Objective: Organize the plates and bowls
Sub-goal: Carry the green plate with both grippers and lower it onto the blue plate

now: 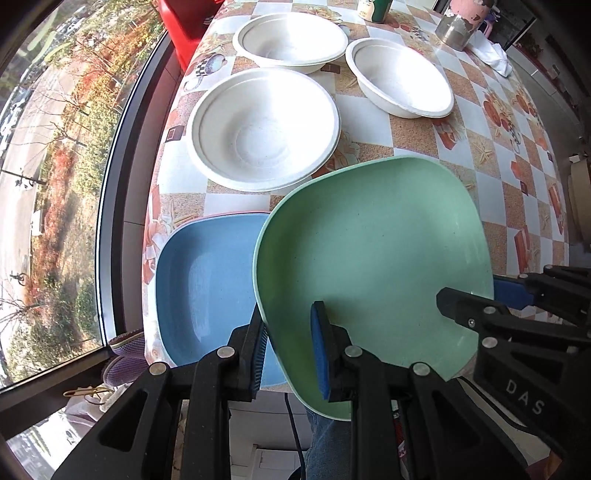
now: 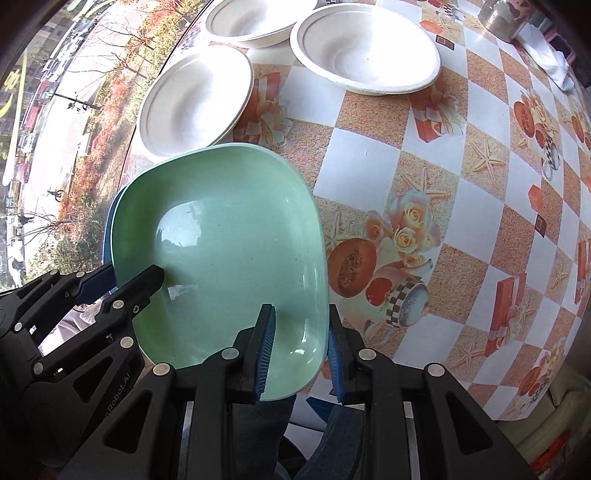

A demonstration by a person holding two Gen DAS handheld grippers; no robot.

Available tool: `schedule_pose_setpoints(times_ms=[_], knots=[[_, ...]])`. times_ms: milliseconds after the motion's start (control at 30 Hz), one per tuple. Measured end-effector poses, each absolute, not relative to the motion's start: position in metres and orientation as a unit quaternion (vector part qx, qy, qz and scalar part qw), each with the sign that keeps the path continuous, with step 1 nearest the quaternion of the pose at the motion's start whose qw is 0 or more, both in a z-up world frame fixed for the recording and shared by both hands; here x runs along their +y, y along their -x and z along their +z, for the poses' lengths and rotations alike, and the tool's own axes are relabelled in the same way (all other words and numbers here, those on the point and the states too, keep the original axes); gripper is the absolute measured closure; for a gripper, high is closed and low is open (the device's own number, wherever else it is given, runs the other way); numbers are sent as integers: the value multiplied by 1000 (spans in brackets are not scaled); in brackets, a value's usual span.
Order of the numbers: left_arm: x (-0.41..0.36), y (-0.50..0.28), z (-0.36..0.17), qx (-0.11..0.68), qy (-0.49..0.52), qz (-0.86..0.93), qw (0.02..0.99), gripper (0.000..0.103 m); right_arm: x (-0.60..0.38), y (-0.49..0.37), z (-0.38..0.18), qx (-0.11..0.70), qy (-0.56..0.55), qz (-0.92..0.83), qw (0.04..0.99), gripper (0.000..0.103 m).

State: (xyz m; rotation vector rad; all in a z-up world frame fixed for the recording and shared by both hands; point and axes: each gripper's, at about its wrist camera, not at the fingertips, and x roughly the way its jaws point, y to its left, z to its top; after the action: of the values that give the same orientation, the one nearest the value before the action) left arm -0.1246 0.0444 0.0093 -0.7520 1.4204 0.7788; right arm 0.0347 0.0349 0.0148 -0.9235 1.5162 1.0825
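Note:
A pale green square plate [image 1: 373,258] hangs tilted above the table's near edge, held from both sides. My left gripper [image 1: 288,314] is shut on its left rim, and my right gripper [image 2: 300,310] is shut on its right rim. Each wrist view shows the other gripper too: the right gripper [image 1: 472,291] and the left gripper [image 2: 125,275]. A blue plate [image 1: 207,288] lies on the table to the left, partly under the green plate [image 2: 221,251], with a pink rim showing beneath it. Three white bowls [image 1: 262,129] [image 1: 291,37] [image 1: 399,77] stand apart behind.
The table [image 2: 388,158] has a checked, flowered cloth and ends at a window on the left. A metal cup [image 1: 454,33], a green can [image 1: 373,9] and a white tissue [image 1: 495,55] are at the far end. A red chair [image 1: 184,29] stands at the far left.

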Motion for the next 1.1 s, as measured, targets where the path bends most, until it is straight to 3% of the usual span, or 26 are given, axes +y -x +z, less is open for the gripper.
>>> schedule_pose_setpoints(times_ms=[367,800,900,1033,1067,1100], knots=[[76,172,-10,620,340,372,602,79,72,16,-36,654,383,465,458,74],[90,167,-22,626,318,384,600,74,113,60,-92,682,392,449,424,73],[89,165,-25,621,331,381,599,61,122,59,-95,682,390,448,427,73],[85,165,-23,612,335,394,599,30,123,55,-88,673,392,460,427,72],[85,167,-21,607,338,398,600,26,124,59,-85,665,399,463,430,60],[86,168,-20,602,341,401,601,23,119,58,-80,653,410,463,437,36]])
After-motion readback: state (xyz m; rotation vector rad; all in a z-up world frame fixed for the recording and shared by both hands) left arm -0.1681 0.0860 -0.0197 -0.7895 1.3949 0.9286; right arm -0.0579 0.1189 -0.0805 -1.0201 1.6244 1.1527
